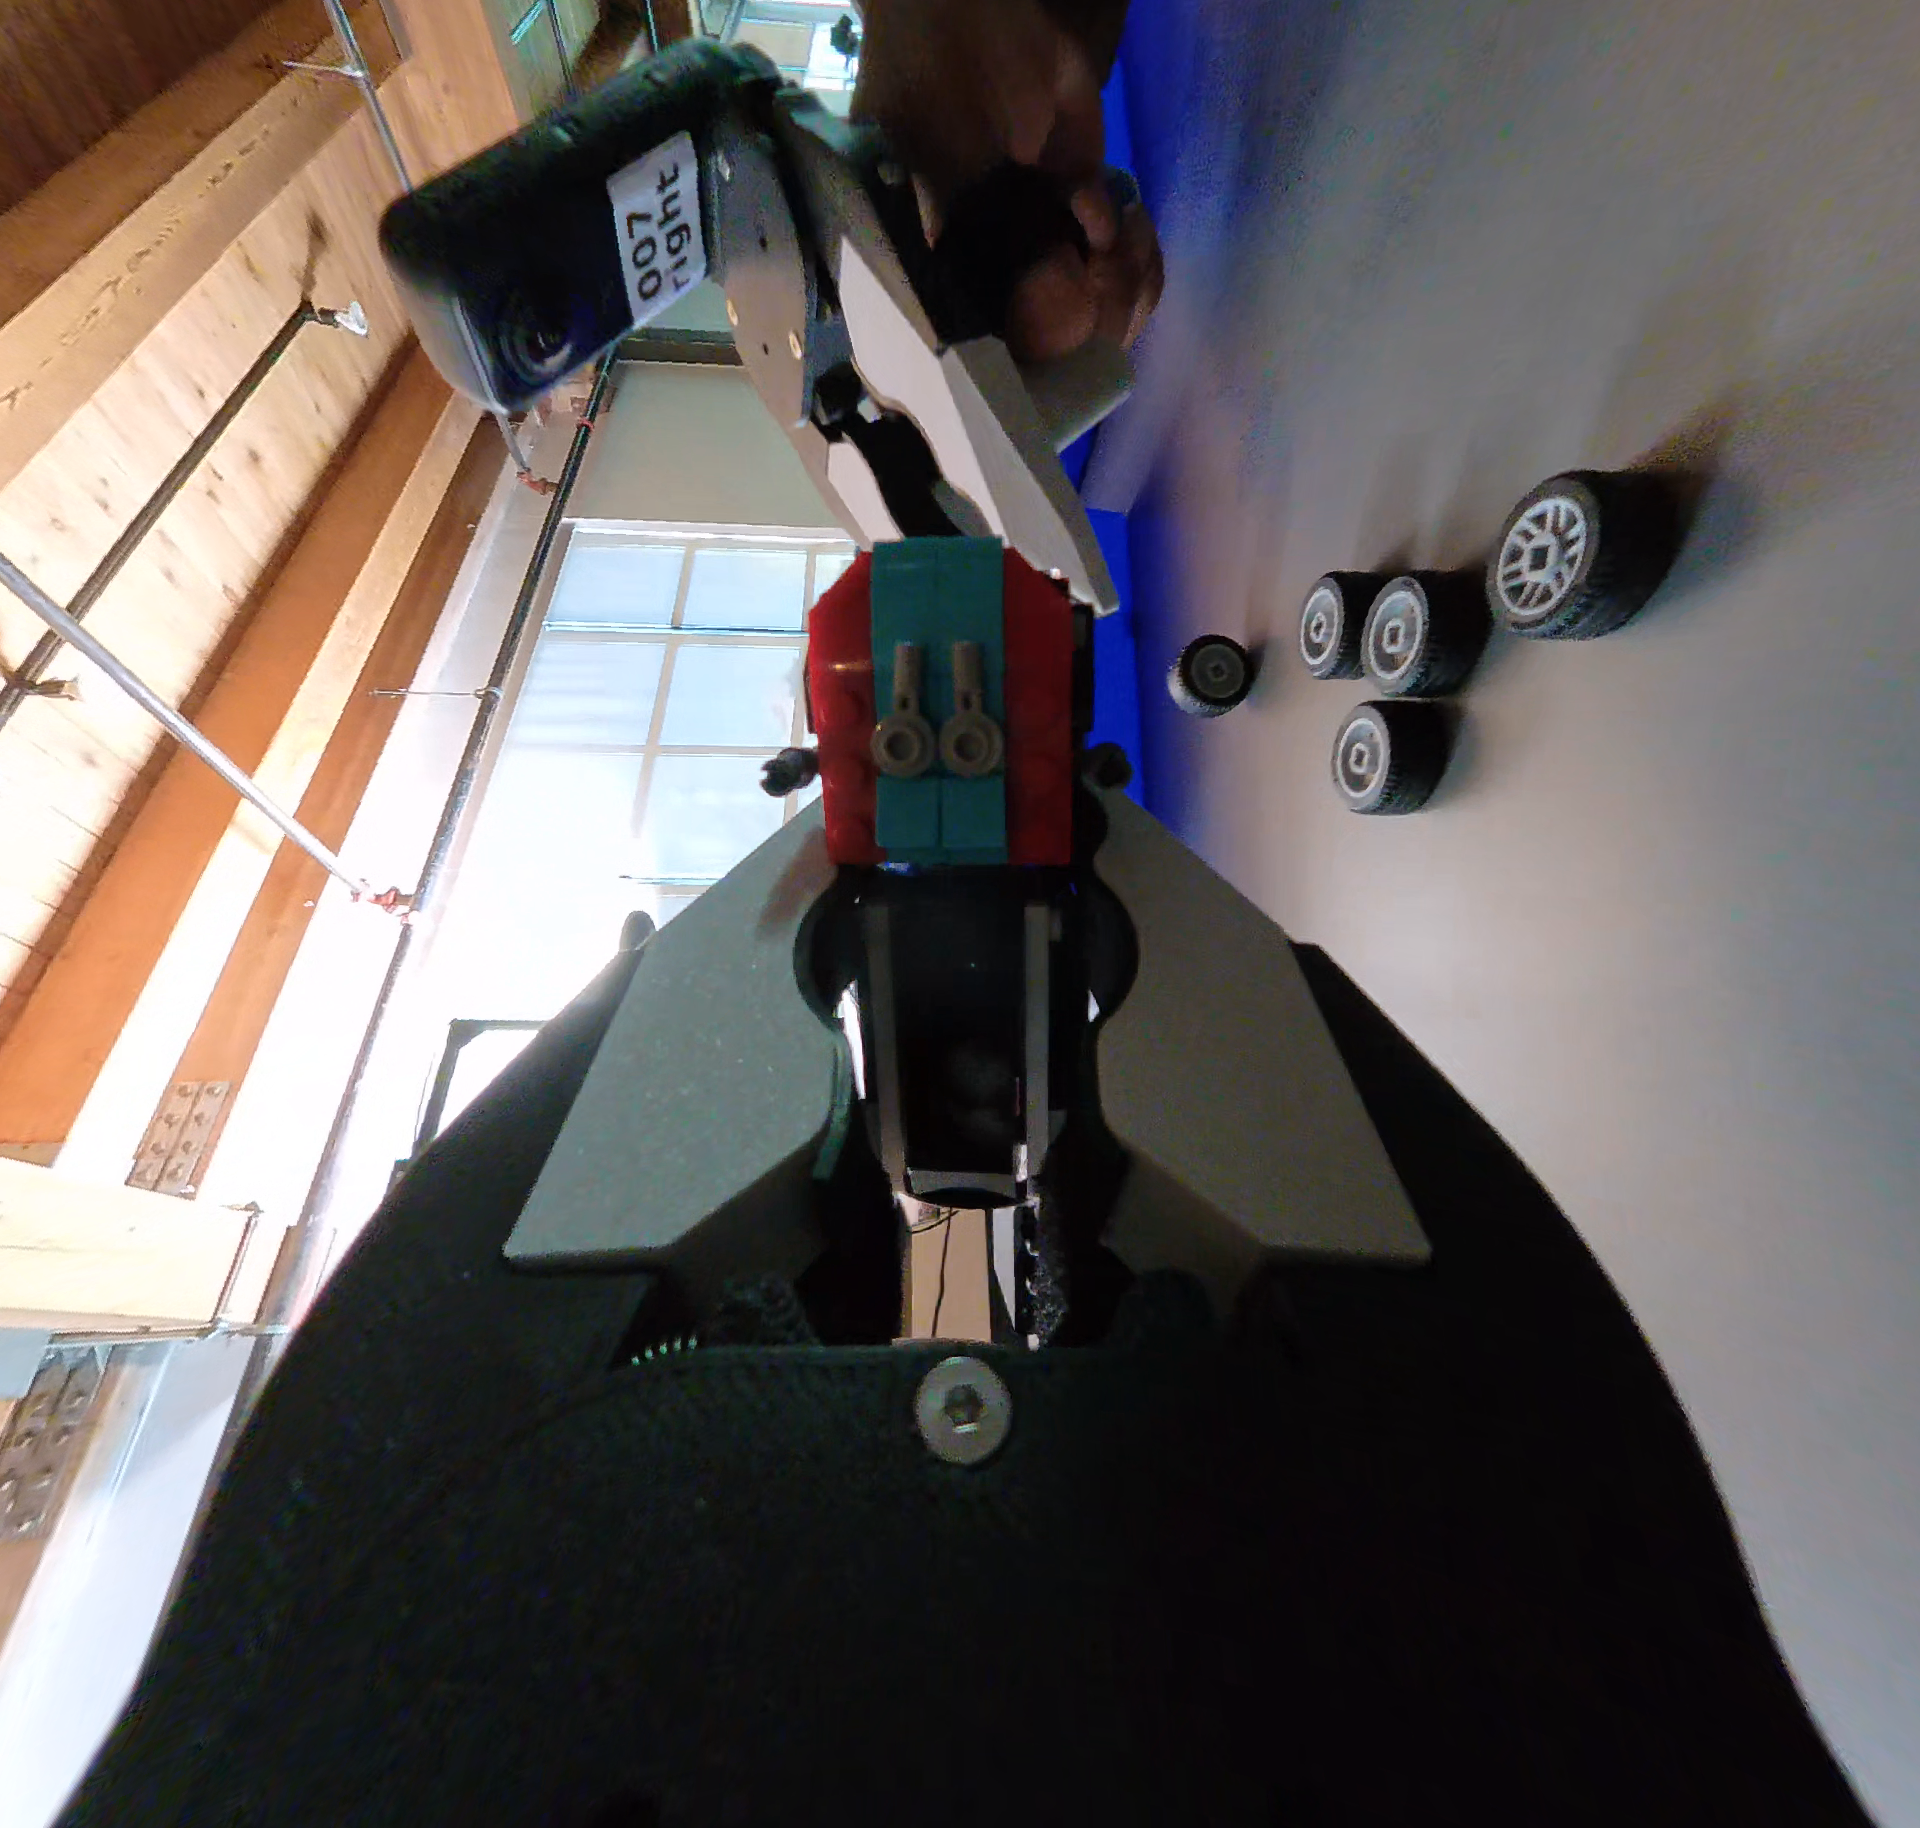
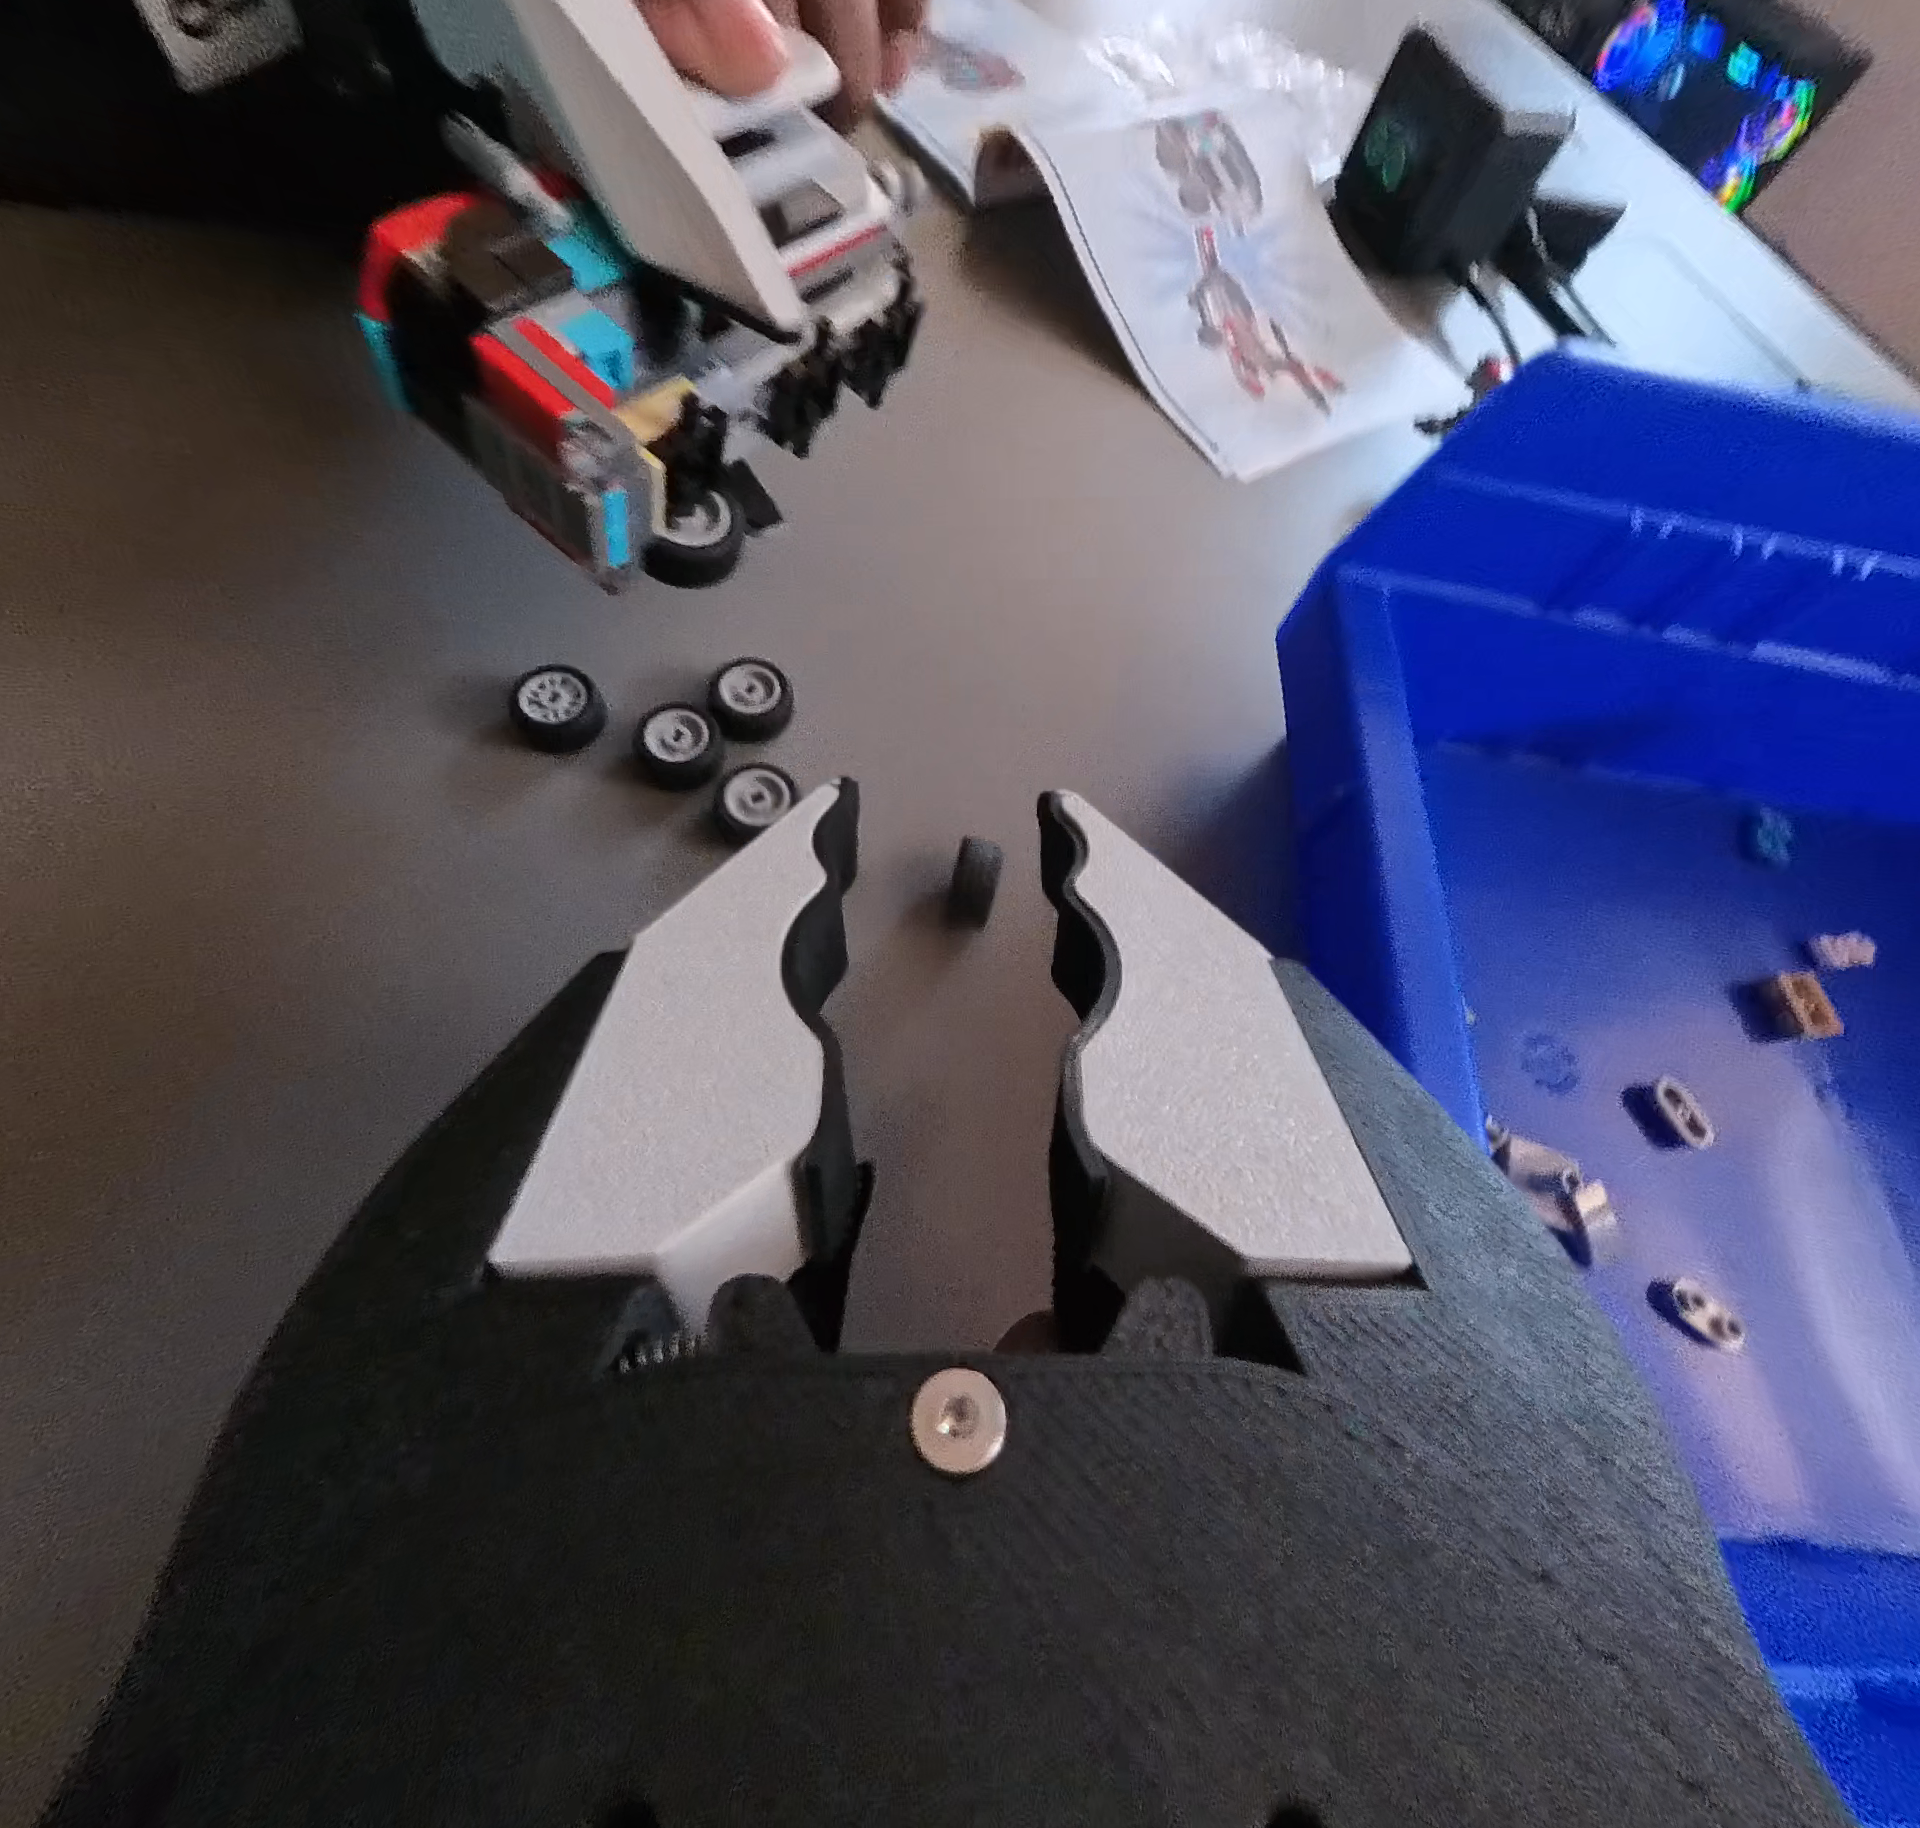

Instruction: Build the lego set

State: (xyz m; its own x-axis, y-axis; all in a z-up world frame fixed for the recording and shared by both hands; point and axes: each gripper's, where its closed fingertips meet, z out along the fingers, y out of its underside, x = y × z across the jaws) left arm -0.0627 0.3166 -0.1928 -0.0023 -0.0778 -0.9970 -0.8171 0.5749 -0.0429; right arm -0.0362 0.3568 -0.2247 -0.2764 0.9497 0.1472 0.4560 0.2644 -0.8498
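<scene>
L gripper (image 1: 951, 843) clamps toy truck (image 1: 940, 708) mid-air; could slip. R gripper (image 2: 948, 822) unclenched, straddling small wheel (image 2: 978, 869); nudge rolls it.

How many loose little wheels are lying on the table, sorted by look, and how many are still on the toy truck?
Spoked-hub wheel: 1
Plain grey-hub wheels: 3
Small wheel standing on edge between the right gripper's open fingers, untouched: 1
Wheel showing on the brick truck held by the left gripper: 1
Total: 6
</scene>
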